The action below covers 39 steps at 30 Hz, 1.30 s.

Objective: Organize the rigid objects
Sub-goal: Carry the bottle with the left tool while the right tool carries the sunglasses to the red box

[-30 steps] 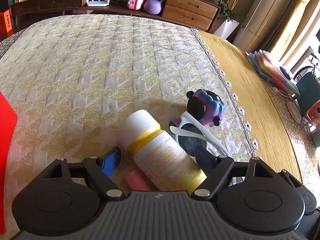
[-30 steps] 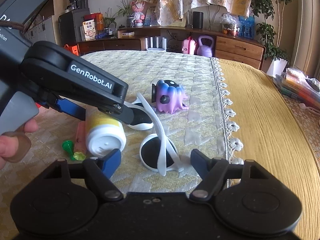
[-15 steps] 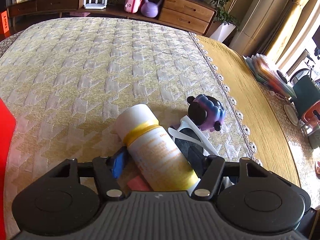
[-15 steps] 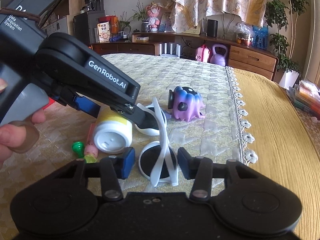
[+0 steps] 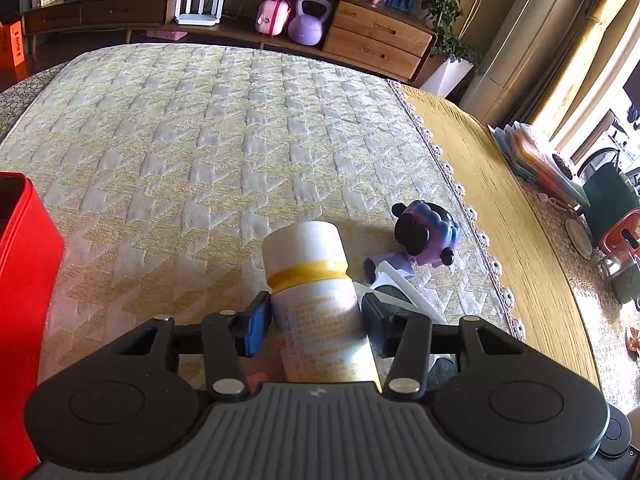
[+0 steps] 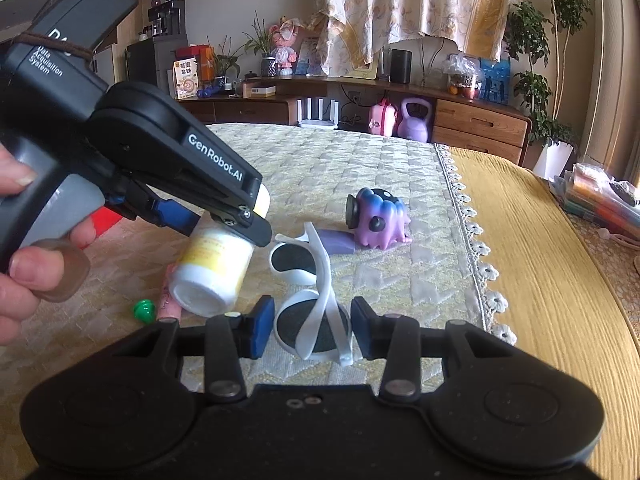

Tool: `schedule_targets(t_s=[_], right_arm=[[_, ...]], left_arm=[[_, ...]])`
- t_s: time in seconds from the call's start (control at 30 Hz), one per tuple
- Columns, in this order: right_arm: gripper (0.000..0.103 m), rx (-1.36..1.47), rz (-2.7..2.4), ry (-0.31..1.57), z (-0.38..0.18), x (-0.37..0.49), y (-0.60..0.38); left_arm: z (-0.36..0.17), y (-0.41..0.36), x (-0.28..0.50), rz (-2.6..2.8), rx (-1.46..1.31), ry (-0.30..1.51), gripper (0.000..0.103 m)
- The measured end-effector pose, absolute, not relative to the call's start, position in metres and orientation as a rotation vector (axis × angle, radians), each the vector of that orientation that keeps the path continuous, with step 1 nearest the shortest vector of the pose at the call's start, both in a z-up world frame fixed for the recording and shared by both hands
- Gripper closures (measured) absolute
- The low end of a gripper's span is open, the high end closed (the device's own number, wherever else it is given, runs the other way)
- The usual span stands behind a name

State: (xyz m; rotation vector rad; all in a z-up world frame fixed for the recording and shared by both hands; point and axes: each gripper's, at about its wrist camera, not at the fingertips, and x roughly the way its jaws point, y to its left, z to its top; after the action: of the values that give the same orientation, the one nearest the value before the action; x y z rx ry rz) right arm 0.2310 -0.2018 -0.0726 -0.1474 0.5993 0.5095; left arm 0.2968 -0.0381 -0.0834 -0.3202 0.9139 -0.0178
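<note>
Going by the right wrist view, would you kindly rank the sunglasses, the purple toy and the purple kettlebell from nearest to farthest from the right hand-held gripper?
1. White sunglasses, between the right hand-held gripper pads.
2. Purple toy, mid-cloth, ahead to the right.
3. Purple kettlebell, on the far shelf.

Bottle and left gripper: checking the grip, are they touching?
Touching. The left wrist view shows the left gripper with both pads pressed against the bottle.

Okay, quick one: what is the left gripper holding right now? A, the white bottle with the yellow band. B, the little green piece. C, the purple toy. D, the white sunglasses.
A: the left gripper has its fingers pressed on either side of the white bottle, while the sunglasses sit in the right gripper.
</note>
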Motion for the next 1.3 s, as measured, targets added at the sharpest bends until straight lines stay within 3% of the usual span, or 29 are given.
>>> schedule_targets(t_s=[0.67, 1.3], right_arm=[[0.062, -0.092, 0.456, 0.554, -0.018, 0.191, -0.189], [0.063, -0.125, 0.595, 0.493, 0.023, 0.162, -0.08]], left_arm=[[-0.024, 0.021, 0.235, -0.055, -0.433, 0.829, 0.055], [0.02, 0.131, 0.17, 0.03, -0.334, 0.797, 0.055]])
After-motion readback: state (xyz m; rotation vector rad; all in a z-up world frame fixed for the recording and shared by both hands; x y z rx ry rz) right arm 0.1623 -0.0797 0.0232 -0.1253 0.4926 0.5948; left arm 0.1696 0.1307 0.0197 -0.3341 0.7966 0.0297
